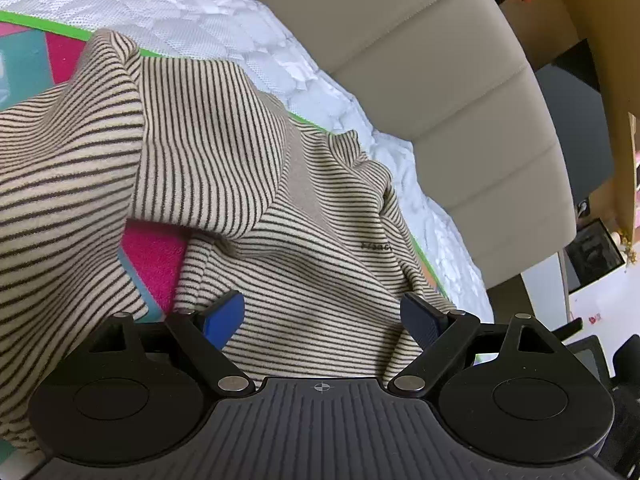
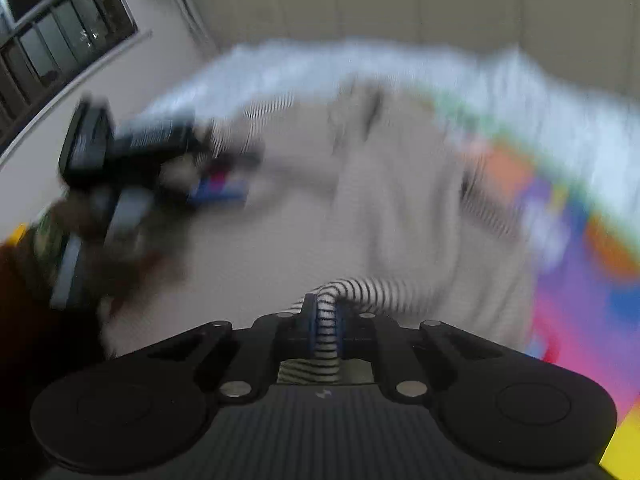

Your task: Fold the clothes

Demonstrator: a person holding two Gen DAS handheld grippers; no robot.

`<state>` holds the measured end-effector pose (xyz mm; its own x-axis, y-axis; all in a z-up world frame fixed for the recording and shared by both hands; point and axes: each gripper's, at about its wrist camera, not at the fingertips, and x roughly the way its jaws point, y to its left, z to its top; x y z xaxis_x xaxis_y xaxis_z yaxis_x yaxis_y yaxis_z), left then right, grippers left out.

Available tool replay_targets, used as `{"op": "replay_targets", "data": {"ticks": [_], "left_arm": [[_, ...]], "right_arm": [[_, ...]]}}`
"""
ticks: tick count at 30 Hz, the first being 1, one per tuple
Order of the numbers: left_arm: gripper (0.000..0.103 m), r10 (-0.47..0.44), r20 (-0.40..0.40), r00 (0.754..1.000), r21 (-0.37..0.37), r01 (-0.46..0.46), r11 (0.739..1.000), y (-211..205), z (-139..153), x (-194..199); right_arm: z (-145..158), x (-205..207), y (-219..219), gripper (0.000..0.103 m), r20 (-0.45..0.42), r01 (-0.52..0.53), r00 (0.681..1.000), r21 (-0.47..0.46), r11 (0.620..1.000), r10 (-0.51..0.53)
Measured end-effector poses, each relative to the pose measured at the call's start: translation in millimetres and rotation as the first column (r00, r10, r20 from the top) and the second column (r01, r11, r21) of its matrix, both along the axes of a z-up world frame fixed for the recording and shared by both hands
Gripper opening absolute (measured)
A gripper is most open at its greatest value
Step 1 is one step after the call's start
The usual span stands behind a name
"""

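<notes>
A: Where's the striped top (image 1: 224, 152) at this point?

B: Spread over a bright patterned blanket (image 1: 156, 256) on the bed (image 1: 224, 12), and not flat. One big flap of it stands up ahead of the left gripper (image 1: 324, 316) and curls over to that gripper's left. The chest, with a small line of lettering, lies just beyond its jaws.

A: Are those jaws on the cloth?

B: No. They stand wide apart, one blue pad on each side of a stretch of fabric, pressing nothing that I can see.

A: And the right gripper (image 2: 324, 320)?

B: Its jaws are pinched narrow on a bunched fold of the striped cloth, which runs straight out from between the pads. That view is badly smeared, so past the pinch I only make out pale fabric, the blanket's colours to the right, and the left gripper as a dark shape off to the upper left.

A: So which step is this?

B: I'd judge a fold in progress: the right side has an edge or sleeve and is carrying it across the body of the top, while the left side waits over the chest.

A: What does the next move need?

B: Probably laying the pinched part down flat and letting go without dragging the rest. The raised flap would likely need smoothing, or the fold will trap a ridge.
</notes>
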<state>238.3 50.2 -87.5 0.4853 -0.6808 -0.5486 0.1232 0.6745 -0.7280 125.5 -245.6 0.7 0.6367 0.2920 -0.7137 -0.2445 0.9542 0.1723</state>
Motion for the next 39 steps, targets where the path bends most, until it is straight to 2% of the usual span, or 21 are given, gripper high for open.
{"op": "replay_targets", "data": {"ticks": [3,5,7,8,11,14,17,19,21,23,24,25,26,27,28,29,33,34,35,37,39], "left_arm": [[0.09,0.008,-0.007,1.0,-0.011,-0.008,1.0,2,0,1],[0.09,0.01,-0.007,1.0,-0.013,-0.01,1.0,3,-1,1],[0.09,0.01,-0.004,1.0,-0.01,-0.01,1.0,3,-1,2],[0.09,0.01,-0.002,1.0,-0.009,-0.01,1.0,3,-1,2],[0.09,0.025,0.003,1.0,-0.015,-0.025,1.0,6,0,3],[0.09,0.077,0.023,0.997,-0.011,-0.076,0.997,14,1,3],[0.089,0.16,0.041,0.986,-0.025,-0.159,0.987,29,3,3],[0.09,0.245,0.071,0.967,0.024,-0.247,0.969,38,8,4],[0.089,0.324,0.121,0.938,0.133,-0.339,0.931,48,12,6],[0.086,0.397,0.134,0.908,0.155,-0.415,0.897,61,12,6],[0.084,0.433,0.127,0.892,0.142,-0.448,0.883,68,12,6],[0.083,0.465,0.122,0.877,0.13,-0.478,0.868,74,12,6],[0.08,0.496,0.117,0.86,0.123,-0.509,0.852,81,13,5],[0.078,0.528,0.114,0.842,0.124,-0.539,0.833,88,12,4],[0.074,0.558,0.111,0.822,0.125,-0.569,0.813,96,12,4],[0.072,0.588,0.108,0.802,0.125,-0.597,0.792,103,12,3],[0.07,0.675,0.058,0.735,0.097,-0.677,0.729,122,15,-3],[0.075,0.679,0.046,0.732,0.096,-0.68,0.727,121,17,-6],[0.085,0.66,0.034,0.75,0.096,-0.66,0.745,115,20,-9],[0.089,0.621,0.011,0.784,0.094,-0.619,0.78,101,26,-16],[0.09,0.541,0.021,0.84,0.107,-0.54,0.835,79,35,-21]], "right_arm": [[41,34,-43,0.007,0.165,0.135,0.979,-0.098,0.986,-0.117],[57,59,-76,0.007,0.256,0.249,0.945,-0.155,0.956,-0.205],[72,84,-108,0.007,0.347,0.364,0.895,-0.201,0.909,-0.281],[74,96,-121,0.007,0.364,0.397,0.88,-0.213,0.893,-0.304],[57,126,-136,0.007,0.353,0.417,0.883,-0.292,0.861,-0.308],[19,148,-135,0.008,0.281,0.393,0.911,-0.361,0.846,-0.303],[-14,155,-141,0.012,0.201,0.403,0.914,-0.379,0.833,-0.351],[-27,146,-149,0.012,0.154,0.412,0.911,-0.371,0.832,-0.383],[-33,132,-157,0.012,0.119,0.417,0.908,-0.358,0.835,-0.402],[-35,112,-156,0.016,0.094,0.406,0.912,-0.345,0.846,-0.4],[-34,106,-153,0.019,0.089,0.394,0.917,-0.347,0.851,-0.388],[-32,101,-150,0.027,0.086,0.381,0.923,-0.35,0.856,-0.375],[-30,98,-148,0.043,0.08,0.37,0.927,-0.353,0.859,-0.366],[-29,97,-145,0.052,0.074,0.359,0.931,-0.356,0.863,-0.357],[-26,94,-145,0.067,0.073,0.355,0.933,-0.355,0.865,-0.353],[-23,90,-144,0.071,0.075,0.354,0.933,-0.354,0.866,-0.351],[-7,74,-141,0.071,0.101,0.382,0.924,-0.319,0.867,-0.37],[-2,70,-137,0.071,0.122,0.386,0.923,-0.304,0.871,-0.366],[6,64,-128,0.071,0.147,0.364,0.931,-0.297,0.883,-0.334],[13,71,-99,0.07,0.158,0.286,0.956,-0.285,0.915,-0.249],[18,81,-69,0.064,0.165,0.202,0.973,-0.273,0.94,-0.161]]}}
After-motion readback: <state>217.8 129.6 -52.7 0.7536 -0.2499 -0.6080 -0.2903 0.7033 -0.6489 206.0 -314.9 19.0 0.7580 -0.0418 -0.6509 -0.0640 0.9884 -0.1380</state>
